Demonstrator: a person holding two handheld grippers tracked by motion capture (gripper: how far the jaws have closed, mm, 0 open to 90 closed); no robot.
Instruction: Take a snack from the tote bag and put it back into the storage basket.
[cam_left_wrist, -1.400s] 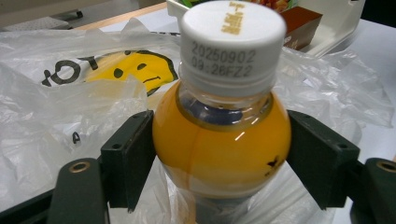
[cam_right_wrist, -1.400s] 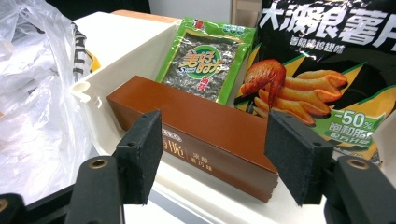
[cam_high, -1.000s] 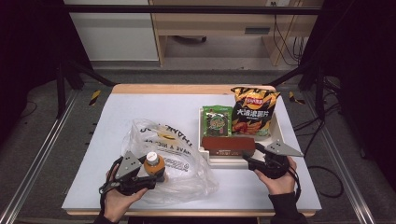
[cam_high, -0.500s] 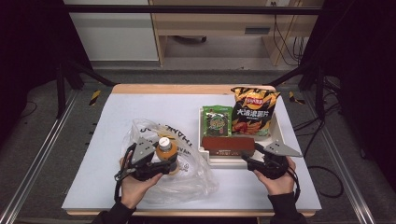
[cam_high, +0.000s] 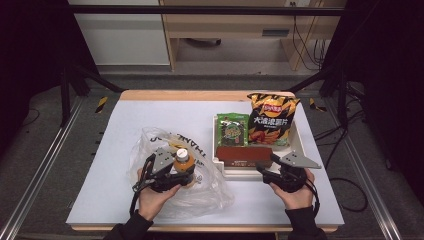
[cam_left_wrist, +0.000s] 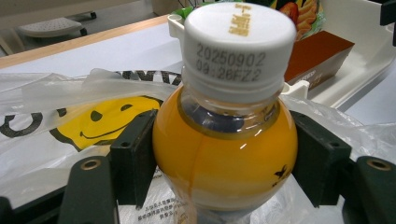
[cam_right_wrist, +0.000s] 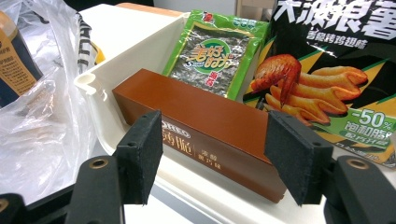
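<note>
orange juice bottle (cam_left_wrist: 224, 154) clamped between the left gripper (cam_high: 172, 170) pads over the plastic bag (cam_high: 210, 192), right gripper (cam_high: 272, 172) wide open, just short of the brown box (cam_right_wrist: 205, 126)

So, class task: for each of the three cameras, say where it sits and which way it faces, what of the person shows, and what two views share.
High view: above the person's side, facing forward and down on the table; both forearms, left gripper, right gripper.
Left gripper view: rides the left gripper, along its jaws clamping the orange bottle over the plastic bag.
Right gripper view: rides the right gripper, its open jaws facing the brown box in the tray.
Shared: both gripper views show the brown box.
</note>
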